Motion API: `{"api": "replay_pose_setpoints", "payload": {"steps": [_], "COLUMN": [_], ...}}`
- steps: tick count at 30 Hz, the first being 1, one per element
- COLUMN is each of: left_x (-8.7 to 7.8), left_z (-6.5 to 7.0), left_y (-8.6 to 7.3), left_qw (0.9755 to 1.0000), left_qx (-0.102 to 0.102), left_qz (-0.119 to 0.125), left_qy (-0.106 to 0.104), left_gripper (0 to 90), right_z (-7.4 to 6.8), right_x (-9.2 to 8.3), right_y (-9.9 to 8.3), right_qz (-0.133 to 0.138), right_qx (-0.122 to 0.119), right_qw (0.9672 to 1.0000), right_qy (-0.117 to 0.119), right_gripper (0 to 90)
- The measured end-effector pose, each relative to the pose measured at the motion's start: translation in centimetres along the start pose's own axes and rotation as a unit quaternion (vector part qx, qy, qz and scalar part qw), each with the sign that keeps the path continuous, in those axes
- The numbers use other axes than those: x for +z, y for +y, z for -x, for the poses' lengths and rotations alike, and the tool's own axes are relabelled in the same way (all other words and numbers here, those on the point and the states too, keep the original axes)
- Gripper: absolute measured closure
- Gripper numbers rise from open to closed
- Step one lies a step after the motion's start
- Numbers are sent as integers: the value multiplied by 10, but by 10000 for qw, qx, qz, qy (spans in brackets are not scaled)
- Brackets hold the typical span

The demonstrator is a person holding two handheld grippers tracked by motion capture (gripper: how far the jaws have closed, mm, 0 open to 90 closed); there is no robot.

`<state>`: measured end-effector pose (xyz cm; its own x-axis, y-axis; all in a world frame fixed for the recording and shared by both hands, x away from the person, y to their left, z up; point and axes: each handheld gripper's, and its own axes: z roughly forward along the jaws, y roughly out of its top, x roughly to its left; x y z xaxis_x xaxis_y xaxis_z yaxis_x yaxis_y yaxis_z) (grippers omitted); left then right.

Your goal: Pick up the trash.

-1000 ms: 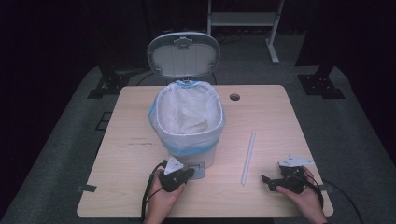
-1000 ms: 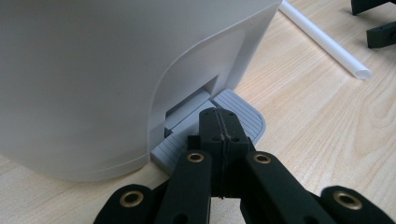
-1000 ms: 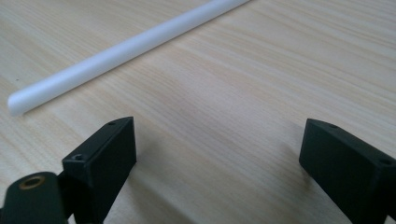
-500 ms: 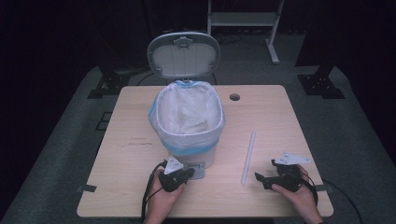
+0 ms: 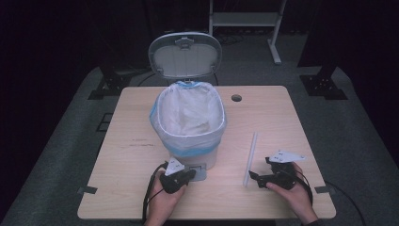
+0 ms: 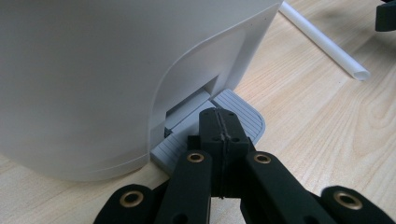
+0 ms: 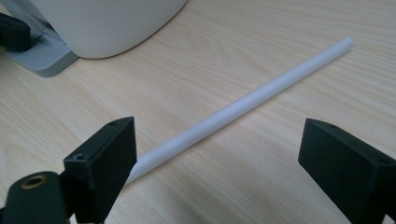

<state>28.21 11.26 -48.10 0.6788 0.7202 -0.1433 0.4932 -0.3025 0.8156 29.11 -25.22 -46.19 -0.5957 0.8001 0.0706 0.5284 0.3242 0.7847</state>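
The bin (image 5: 190, 141) is white, lined with a white bag (image 5: 188, 110) edged in pale blue. Its pedal (image 6: 233, 116) is grey with fine ribbed lines. The tube (image 7: 243, 105) is plain white. The bench (image 5: 282, 117) is light wood grain. Both grippers (image 5: 176, 179) (image 5: 258, 178) are black, with brass-coloured rivets by the jaws.

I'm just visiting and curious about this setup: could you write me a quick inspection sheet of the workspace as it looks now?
Surface: wooden table, with a round hole near its far edge.
Job's things: white pedal bin, lid up, bag-lined; white tube lying flat beside it.
Clutter: nothing seen.
Grippers: left gripper shut, tips over the grey pedal; right gripper open, jaws either side of the tube's near end, not gripping.
Cables: black cables trail from both grippers toward the near edge.
Surroundings: dark room, grey floor, stand bases, a white frame behind.
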Motion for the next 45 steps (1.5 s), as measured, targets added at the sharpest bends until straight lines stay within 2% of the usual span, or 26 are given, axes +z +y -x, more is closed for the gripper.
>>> {"api": "replay_pose_setpoints", "payload": {"steps": [5, 6, 8, 15, 33, 35, 40, 45], "left_x": [0, 0, 0, 0, 0, 0, 0, 0], "left_z": [0, 0, 0, 0, 1, 1, 1, 2], "left_y": [0, 0, 0, 0, 0, 0, 0, 0], "left_qw": [10000, 10000, 10000, 10000, 10000, 10000, 10000, 10000], "left_qx": [10, 8, 9, 9, 37, 36, 37, 57], "left_qz": [1, 0, 1, 10, -9, 0, 2, 7], "left_qy": [13, 13, 14, 11, 35, 37, 39, 51], "left_gripper": [900, 900, 900, 900, 900, 900, 900, 900], "right_z": [-3, -4, -6, -11, -20, -20, -18, -17], "right_x": [5, 6, 8, 17, 36, 36, 36, 35], "right_y": [3, 4, 5, 7, 4, 3, 2, 1], "right_qz": [-21, -13, -17, -104, -587, -570, -561, -530], "right_qx": [-41, -31, -60, -105, -471, -480, -431, -429], "right_qw": [10000, 10000, 10000, 9999, 9972, 9972, 9975, 9977], "right_qy": [7, 10, -53, -4, 21, 3, 28, 18], "right_gripper": [107, 150, 150, 151, 160, 224, 234, 293]}}
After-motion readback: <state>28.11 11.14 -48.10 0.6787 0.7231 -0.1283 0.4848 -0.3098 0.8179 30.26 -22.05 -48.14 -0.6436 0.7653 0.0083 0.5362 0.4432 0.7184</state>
